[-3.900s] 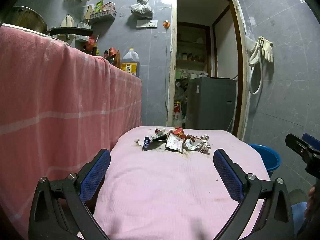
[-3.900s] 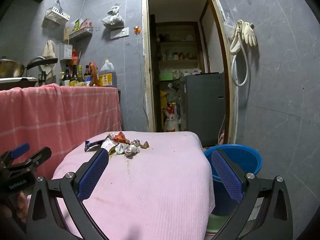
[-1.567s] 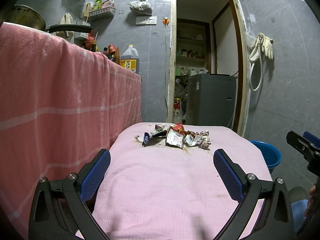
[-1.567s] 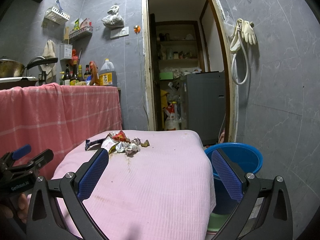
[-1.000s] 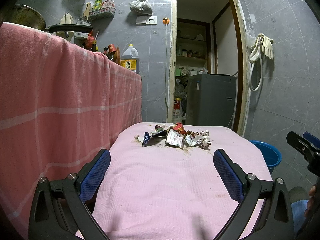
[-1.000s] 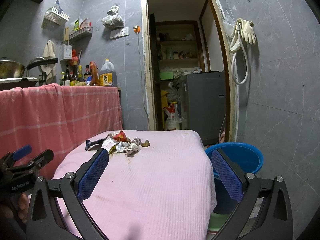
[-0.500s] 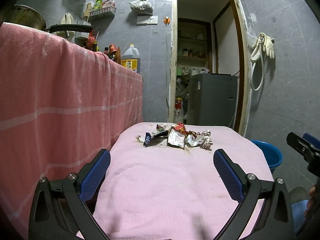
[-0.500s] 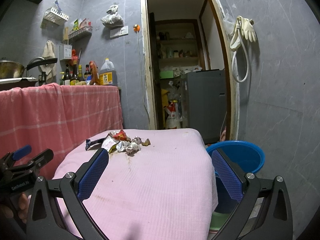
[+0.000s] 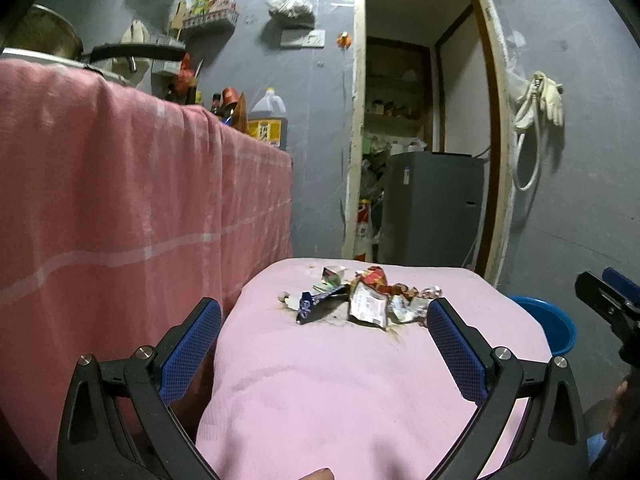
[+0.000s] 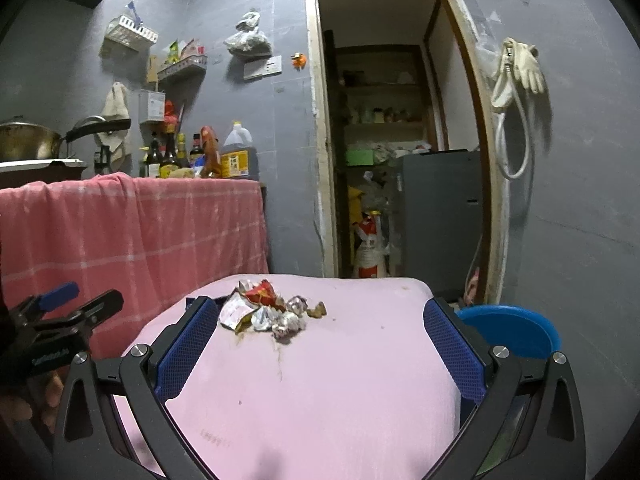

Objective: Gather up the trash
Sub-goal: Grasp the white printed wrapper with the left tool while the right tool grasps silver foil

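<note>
A heap of crumpled wrappers (image 9: pixel 362 298) lies on the far part of a pink-covered table (image 9: pixel 340 392); the right wrist view shows the same trash heap (image 10: pixel 266 314). A dark blue wrapper (image 9: pixel 314 306) sticks out on its left. My left gripper (image 9: pixel 324 344) is open, short of the heap, nothing between its fingers. My right gripper (image 10: pixel 320 340) is open too, with the heap ahead between its finger lines. A blue bucket (image 10: pixel 514 330) stands low beside the table's right edge, also seen as the bucket (image 9: pixel 546 320) in the left wrist view.
A counter draped in pink checked cloth (image 9: pixel 120 208) rises on the left, with bottles and an oil jug (image 10: pixel 236 156) on top. An open doorway (image 10: pixel 396 152) with a grey appliance (image 9: pixel 430 208) lies behind. Gloves and a hose (image 10: pixel 516 80) hang on the right wall.
Both grippers have moved forward toward the heap, which now looks closer and larger. Both stayed open.
</note>
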Demonstrator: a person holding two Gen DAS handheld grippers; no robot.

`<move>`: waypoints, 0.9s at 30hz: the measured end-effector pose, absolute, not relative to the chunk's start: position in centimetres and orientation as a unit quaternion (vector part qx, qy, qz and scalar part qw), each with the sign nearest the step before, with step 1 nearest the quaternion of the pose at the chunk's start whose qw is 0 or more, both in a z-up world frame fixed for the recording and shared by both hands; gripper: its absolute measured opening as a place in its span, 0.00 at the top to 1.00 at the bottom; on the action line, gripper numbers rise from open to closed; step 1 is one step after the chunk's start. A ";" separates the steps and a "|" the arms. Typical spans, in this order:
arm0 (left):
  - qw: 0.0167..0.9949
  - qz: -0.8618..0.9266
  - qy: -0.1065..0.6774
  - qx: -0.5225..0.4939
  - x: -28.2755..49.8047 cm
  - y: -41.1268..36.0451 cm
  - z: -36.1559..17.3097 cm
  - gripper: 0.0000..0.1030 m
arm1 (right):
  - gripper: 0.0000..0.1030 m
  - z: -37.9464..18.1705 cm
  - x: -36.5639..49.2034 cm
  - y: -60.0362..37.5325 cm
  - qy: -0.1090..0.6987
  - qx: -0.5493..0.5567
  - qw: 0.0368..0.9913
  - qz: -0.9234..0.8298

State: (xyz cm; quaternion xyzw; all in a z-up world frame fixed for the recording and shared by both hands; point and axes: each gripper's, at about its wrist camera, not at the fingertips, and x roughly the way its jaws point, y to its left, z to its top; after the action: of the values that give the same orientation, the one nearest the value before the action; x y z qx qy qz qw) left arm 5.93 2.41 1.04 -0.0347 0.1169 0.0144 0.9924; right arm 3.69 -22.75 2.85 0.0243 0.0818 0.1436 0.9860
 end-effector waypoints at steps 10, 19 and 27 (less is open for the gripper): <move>0.990 -0.005 0.140 -0.034 10.4 3.1 1.3 0.02 | 0.00 3.9 8.7 -21.3 0.070 0.003 0.984 0.162; 0.976 -0.052 0.207 -0.041 15.0 2.5 0.8 0.03 | 0.00 3.3 13.7 -20.8 0.112 -0.010 0.977 0.183; 0.959 -0.067 0.273 -0.039 18.2 1.9 -0.1 0.22 | 0.21 0.8 17.2 -20.0 0.182 -0.019 0.957 0.225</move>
State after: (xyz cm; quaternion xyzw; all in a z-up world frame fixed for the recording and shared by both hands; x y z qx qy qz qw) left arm 18.17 1.91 -0.11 -0.0387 0.2731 -0.0668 0.9589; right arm 17.22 -19.99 0.85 -0.0187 0.1824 0.2255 0.9568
